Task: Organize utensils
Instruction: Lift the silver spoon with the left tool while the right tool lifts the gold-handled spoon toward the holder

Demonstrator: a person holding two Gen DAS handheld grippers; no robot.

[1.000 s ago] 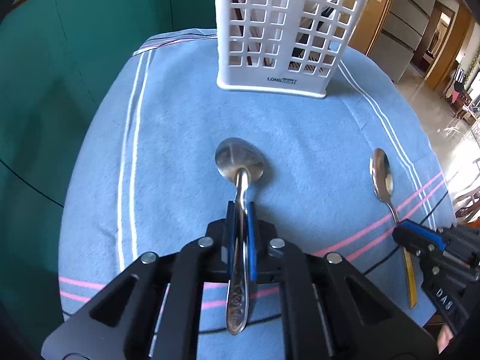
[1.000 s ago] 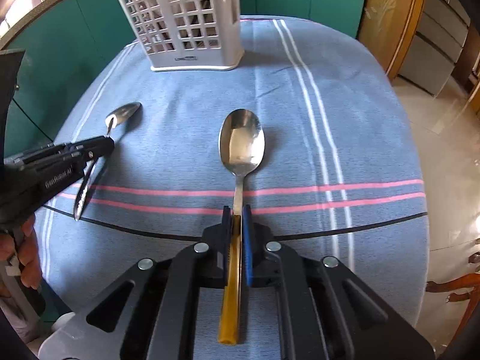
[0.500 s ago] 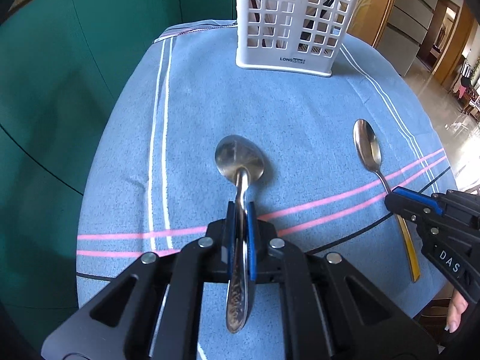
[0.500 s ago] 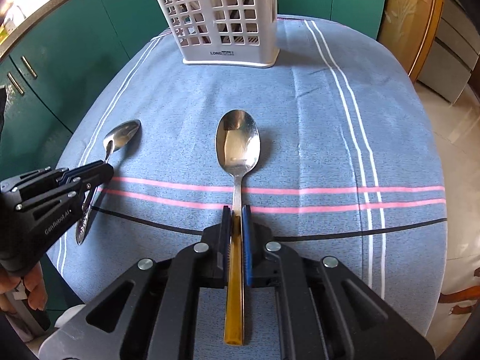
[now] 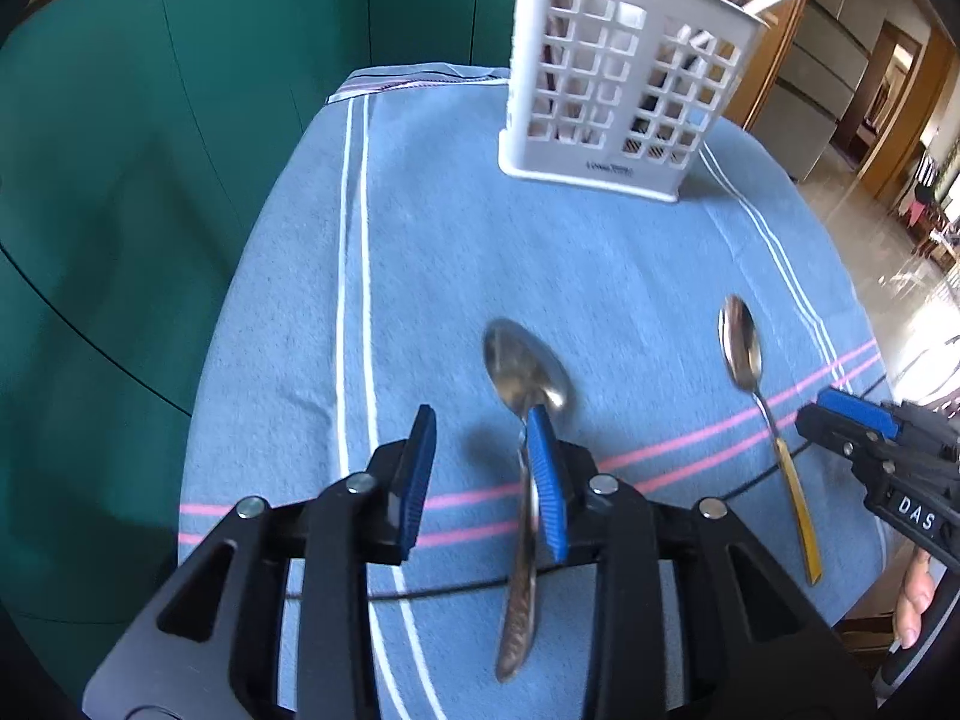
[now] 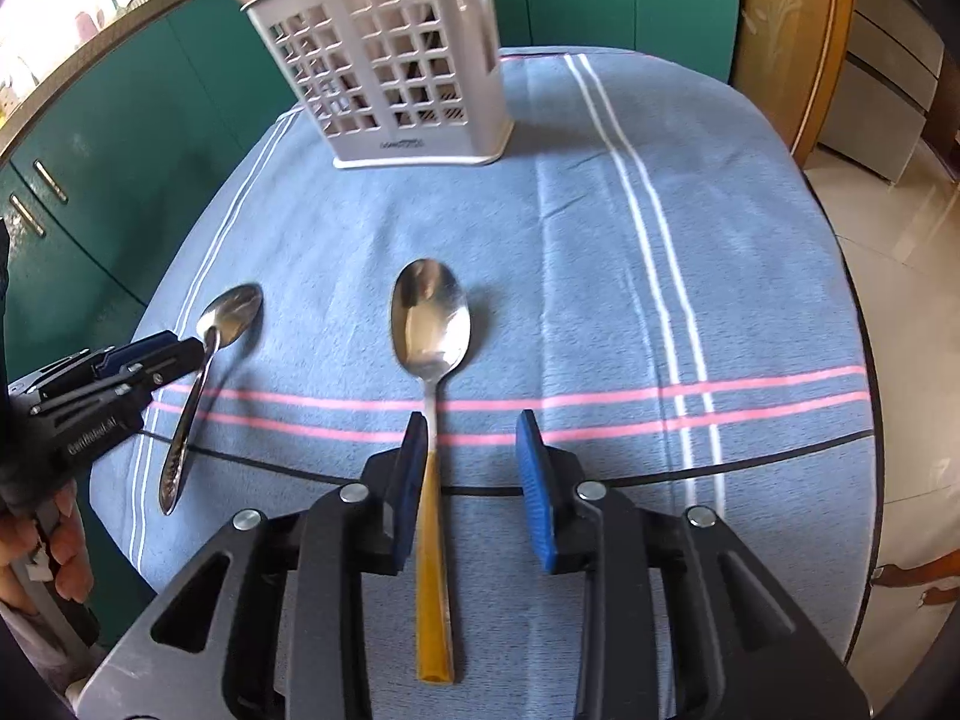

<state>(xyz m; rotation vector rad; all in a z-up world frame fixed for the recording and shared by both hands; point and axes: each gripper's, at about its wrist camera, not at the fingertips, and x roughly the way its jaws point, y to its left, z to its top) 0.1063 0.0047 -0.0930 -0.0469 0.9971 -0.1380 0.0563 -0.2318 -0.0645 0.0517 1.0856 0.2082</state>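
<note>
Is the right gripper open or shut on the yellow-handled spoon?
Open. The right gripper has just been opening; the yellow-handled spoon lies between the pads, beside one, with a clear gap to the other.

Teal cabinet doors (image 5: 180, 138) with slim metal handles fill the background from nine to twelve o'clock, under a pale worktop edge (image 6: 90, 42) lit brightly at eleven. The counter wears a blue cloth (image 6: 600, 240) striped in white, pink and black. At one to two o'clock stands a varnished wooden frame (image 6: 834, 42) with grey drawer fronts (image 5: 804, 90) beyond. Glossy cream floor tiles (image 6: 900, 228) shine with daylight at three o'clock, towards a wooden doorway (image 5: 888, 108).
</note>
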